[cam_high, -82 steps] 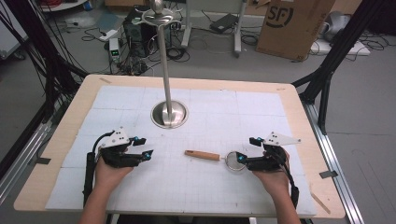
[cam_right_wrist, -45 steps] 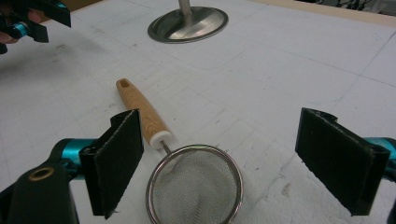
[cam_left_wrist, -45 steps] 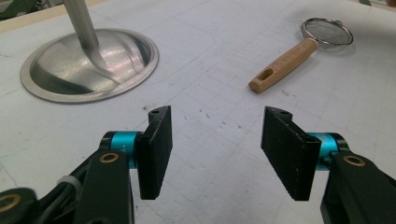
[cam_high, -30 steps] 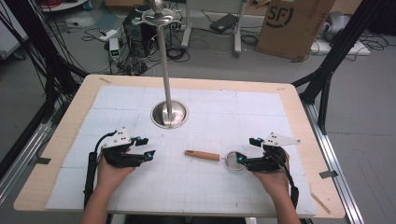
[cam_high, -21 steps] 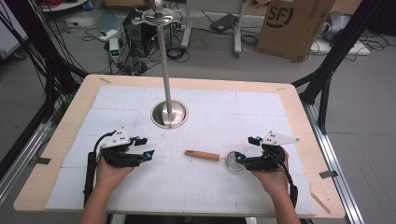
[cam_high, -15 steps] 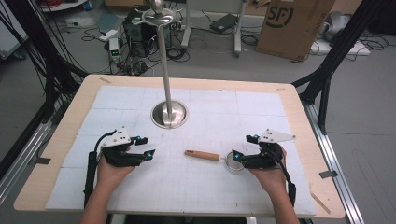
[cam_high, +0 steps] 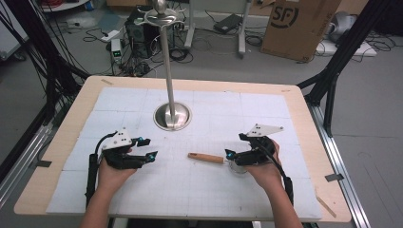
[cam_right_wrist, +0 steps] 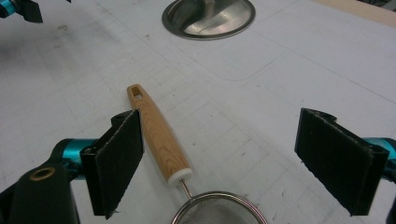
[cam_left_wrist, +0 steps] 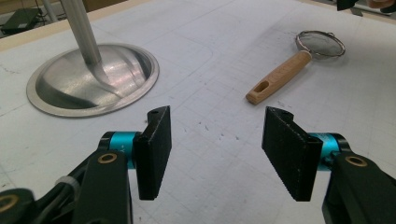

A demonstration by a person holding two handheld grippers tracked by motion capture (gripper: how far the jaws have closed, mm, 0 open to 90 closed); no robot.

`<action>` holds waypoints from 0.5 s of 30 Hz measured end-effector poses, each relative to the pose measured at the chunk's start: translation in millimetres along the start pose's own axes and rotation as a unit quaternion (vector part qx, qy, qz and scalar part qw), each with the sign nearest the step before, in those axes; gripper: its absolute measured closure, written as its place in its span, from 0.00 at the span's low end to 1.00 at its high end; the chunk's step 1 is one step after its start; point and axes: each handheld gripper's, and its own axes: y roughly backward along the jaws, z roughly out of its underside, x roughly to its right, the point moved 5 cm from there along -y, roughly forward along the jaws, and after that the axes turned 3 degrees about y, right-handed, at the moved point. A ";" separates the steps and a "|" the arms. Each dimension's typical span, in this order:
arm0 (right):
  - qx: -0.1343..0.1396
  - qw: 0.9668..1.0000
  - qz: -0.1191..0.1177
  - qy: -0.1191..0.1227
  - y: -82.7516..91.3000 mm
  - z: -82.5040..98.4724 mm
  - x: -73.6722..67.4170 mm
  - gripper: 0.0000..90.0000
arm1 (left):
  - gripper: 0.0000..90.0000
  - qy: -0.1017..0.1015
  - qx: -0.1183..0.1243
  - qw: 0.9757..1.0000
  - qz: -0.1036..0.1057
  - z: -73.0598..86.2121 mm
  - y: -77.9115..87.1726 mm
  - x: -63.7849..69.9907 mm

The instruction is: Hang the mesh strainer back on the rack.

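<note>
A small strainer with a wooden handle (cam_high: 205, 157) lies flat on the white mat, its wire mesh ring (cam_high: 236, 168) toward the right. My right gripper (cam_high: 236, 146) hovers over it, open wide. In the right gripper view the handle (cam_right_wrist: 159, 130) runs just beside the left jaw and the mesh ring (cam_right_wrist: 219, 212) sits low between the jaws, with no pad touching it. My left gripper (cam_high: 147, 147) rests at the mat's left, open and empty (cam_left_wrist: 217, 149). From there the strainer (cam_left_wrist: 299, 58) lies ahead to the right.
A tall metal pole rises from a round steel base (cam_high: 172, 116) behind the middle of the mat; the base (cam_left_wrist: 93, 77) lies close ahead of the left gripper. The mat covers a wooden table (cam_high: 304, 102). Cables and a cardboard box (cam_high: 297, 26) lie on the floor beyond.
My right gripper has moved left and slightly up, and now stands over the strainer's mesh end. The left gripper and the strainer have stayed put.
</note>
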 end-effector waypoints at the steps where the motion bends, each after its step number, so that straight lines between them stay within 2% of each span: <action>1: -0.004 1.000 -0.001 0.001 -1.7 -0.6 -0.6 0.16 | 0.48 0.000 0.001 1.000 -0.001 -0.4 0.7 -0.6; 4: -0.021 1.000 -0.008 0.009 -7.5 -1.9 -2.6 0.16 | 0.48 0.004 0.005 1.000 -0.002 -1.1 2.6 -1.9; 5: -0.038 0.999 -0.011 0.018 -12.0 -3.0 -4.4 0.16 | 0.47 0.004 0.006 1.000 -0.003 -1.4 3.2 -2.4; 7: -0.053 0.998 -0.018 0.025 -17.2 -3.7 -6.8 0.17 | 0.47 0.005 0.007 1.000 -0.003 -1.8 4.0 -2.9; 8: -0.053 0.998 -0.018 0.025 -17.2 -3.7 -6.8 0.17 | 0.47 0.005 0.008 1.000 -0.003 -1.8 4.1 -3.1; 11: -0.084 0.996 -0.031 0.031 -28.4 -2.1 -10.6 0.19 | 0.47 0.005 0.007 1.000 -0.004 -1.7 4.1 -3.0; 15: -0.102 0.993 -0.040 0.034 -35.0 1.3 -12.2 0.23 | 0.47 0.006 0.009 1.000 -0.004 -2.1 3.6 -1.9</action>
